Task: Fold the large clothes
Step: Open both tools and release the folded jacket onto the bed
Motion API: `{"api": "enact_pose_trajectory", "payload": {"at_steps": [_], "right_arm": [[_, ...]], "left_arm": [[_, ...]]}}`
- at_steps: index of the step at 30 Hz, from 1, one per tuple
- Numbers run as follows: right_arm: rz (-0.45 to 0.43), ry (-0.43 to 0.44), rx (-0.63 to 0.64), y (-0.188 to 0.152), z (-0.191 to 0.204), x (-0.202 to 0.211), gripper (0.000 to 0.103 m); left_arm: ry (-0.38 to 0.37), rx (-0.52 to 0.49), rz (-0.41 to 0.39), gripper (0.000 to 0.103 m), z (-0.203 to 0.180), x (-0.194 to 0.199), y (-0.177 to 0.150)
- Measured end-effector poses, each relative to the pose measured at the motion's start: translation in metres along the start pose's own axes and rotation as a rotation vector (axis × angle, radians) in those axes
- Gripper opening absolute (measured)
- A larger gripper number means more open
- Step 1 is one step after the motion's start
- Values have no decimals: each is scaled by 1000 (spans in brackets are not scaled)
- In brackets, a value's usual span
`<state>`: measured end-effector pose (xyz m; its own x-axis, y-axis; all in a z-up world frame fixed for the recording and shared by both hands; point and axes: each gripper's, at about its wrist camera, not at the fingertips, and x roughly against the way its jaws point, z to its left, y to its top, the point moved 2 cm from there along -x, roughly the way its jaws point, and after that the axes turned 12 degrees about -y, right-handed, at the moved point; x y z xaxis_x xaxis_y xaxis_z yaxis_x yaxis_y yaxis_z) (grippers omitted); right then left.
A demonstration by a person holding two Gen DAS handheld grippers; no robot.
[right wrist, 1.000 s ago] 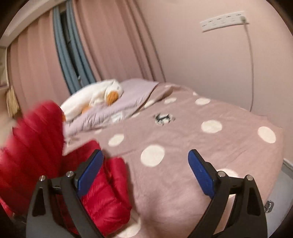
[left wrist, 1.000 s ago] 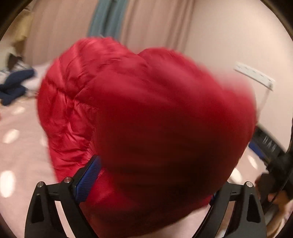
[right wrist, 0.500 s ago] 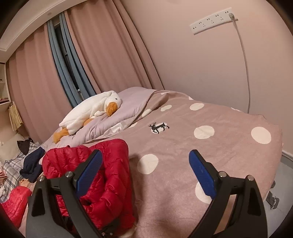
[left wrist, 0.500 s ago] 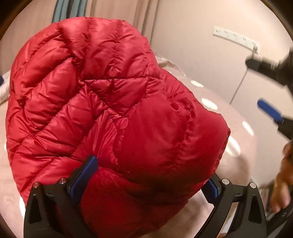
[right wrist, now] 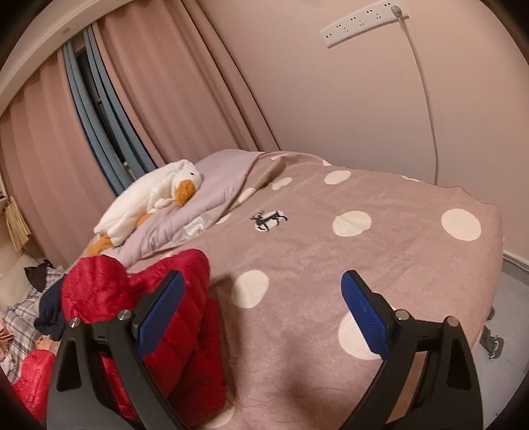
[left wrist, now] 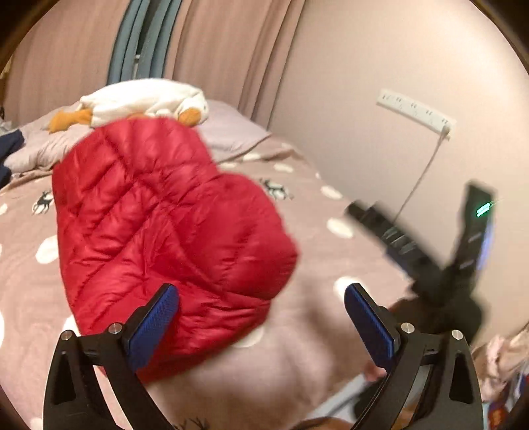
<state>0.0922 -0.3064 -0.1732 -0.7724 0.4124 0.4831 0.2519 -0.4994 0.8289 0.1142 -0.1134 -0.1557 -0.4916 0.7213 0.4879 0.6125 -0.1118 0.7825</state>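
A red quilted puffer jacket [left wrist: 165,231] lies bunched on the pink polka-dot bedspread [left wrist: 330,251], blurred by motion. My left gripper [left wrist: 261,297] is open just behind the jacket. Its left finger overlaps the jacket's near edge and nothing is pinched. In the right wrist view the same jacket [right wrist: 185,314] sits heaped at the left, partly behind the left finger. My right gripper [right wrist: 264,287] is open and empty over the bare bedspread [right wrist: 330,264]. The right gripper [left wrist: 429,258] also shows as a dark blur at the right of the left wrist view.
A white plush duck [right wrist: 155,195] rests on a grey pillow [right wrist: 224,178] at the head of the bed. A navy garment [right wrist: 49,314] and plaid cloth lie at the far left. A power strip [right wrist: 360,23] with a cable hangs on the wall. The bed edge drops to the floor [right wrist: 515,297].
The jacket, which filled the left wrist view between the fingers, now lies farther out on the bedspread and the right finger is bare. The right gripper's view has barely shifted.
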Motion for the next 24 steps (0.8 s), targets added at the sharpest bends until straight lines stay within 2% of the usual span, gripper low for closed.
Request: {"api": "enact_pose_trajectory", "payload": {"at_steps": [3,6,8,9,11,13,15,18,20,23,24], "right_arm": [[17,0,-7,0,-2,-4,96],[26,14,-16,-1,-2,-4,96],[23,16,-8,-1,0,-3,96],[20,18,-2,-1,3,-2,96],[15,30,10,-2,7,0,96],[11,65,20,-2,14,4,97],[1,119,30,-1,23,11,97],[-34,186,63,-1,45,26,99],[-48,221,140,-7,73,36,99],[-70,303,273,-21,110,48,97],[-78,311,299,-25,117,48,92]], "left_arm": [[94,-42,-79,99,-8,22,12],[261,-53,-187,94,3,36,16],[374,-7,-211,75,26,37,16],[414,27,-209,72,34,37,15],[502,134,-197,56,62,40,9],[541,223,-182,49,94,45,7],[579,295,-173,48,117,44,4],[691,308,-152,48,134,48,-1],[734,294,-136,48,141,44,1],[725,302,-151,48,145,47,2],[708,305,-153,48,145,47,3]]}}
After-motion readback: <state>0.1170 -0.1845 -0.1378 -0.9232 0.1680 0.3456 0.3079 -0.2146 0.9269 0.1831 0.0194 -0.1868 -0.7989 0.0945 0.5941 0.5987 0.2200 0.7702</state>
